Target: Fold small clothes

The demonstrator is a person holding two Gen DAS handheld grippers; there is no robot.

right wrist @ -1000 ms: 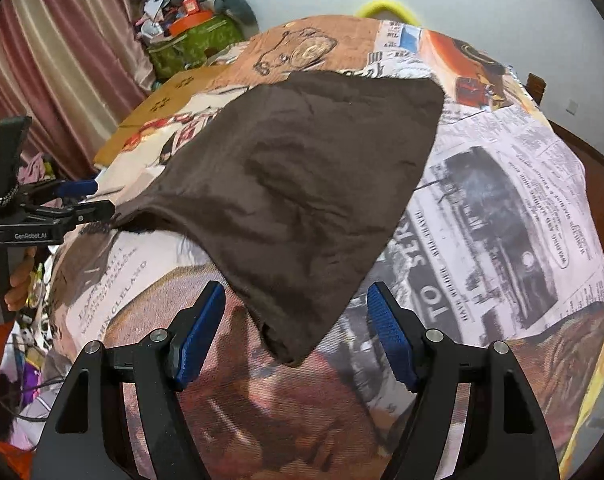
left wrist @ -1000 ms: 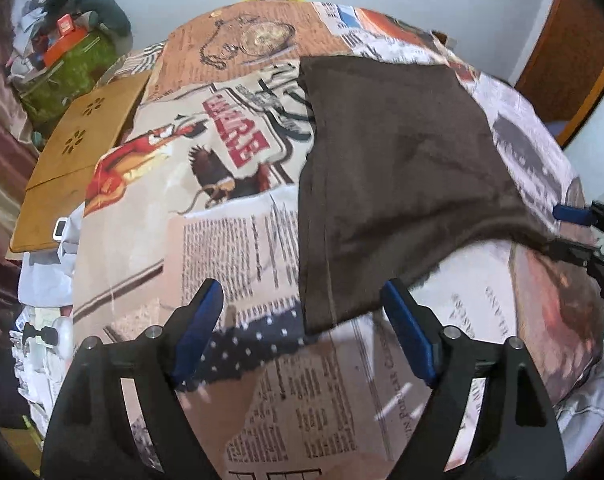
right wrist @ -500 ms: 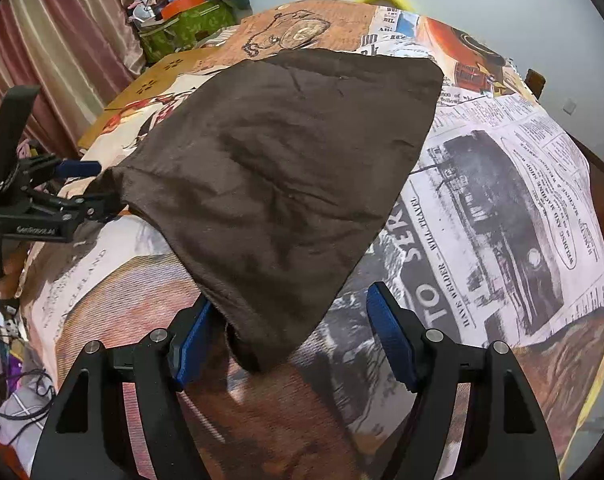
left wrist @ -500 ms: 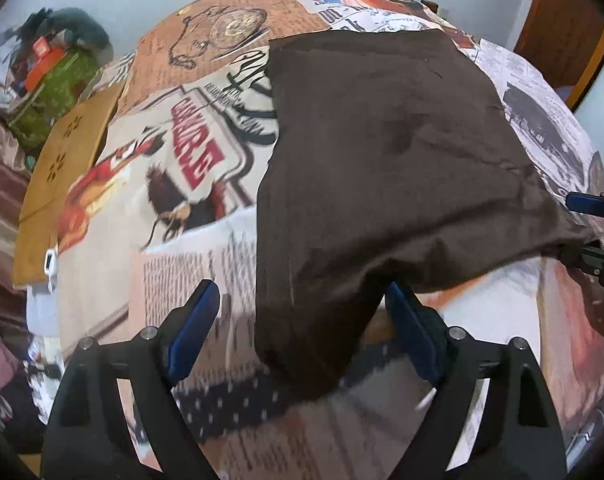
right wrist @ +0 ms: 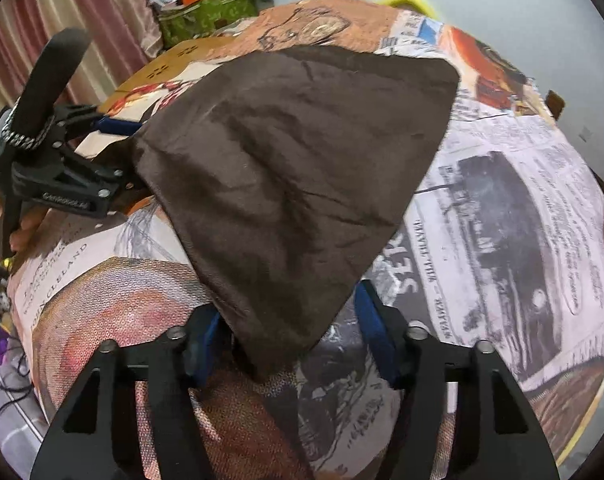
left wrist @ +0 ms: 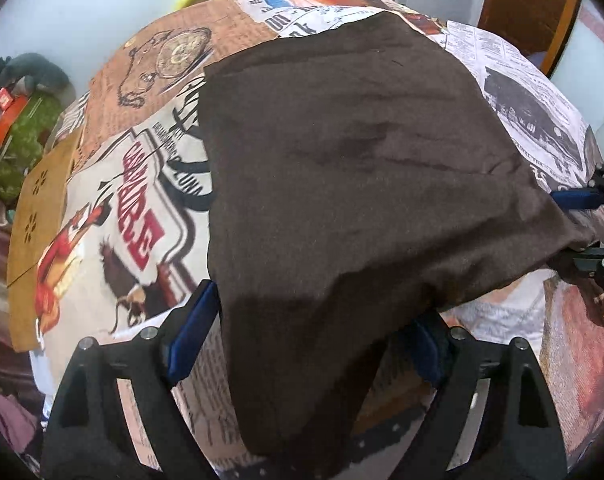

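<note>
A brown cloth (left wrist: 342, 168) lies spread on the newspaper-print bedsheet (right wrist: 502, 208), its two near corners drawn toward me. My left gripper (left wrist: 310, 344) stands wide, blue pads well apart, with one near corner of the cloth hanging down between them; its fabric lies against the left pad (left wrist: 194, 332) and hides much of the right one, and I cannot see either pad pressing it. My right gripper (right wrist: 290, 340) has the other near corner between its fingers and its jaws are closing on it; the cloth's tip covers the left pad (right wrist: 206, 340), while the right pad sits just beside the hem. A wooden board (left wrist: 38, 208) lies at the sheet's left edge.
</note>
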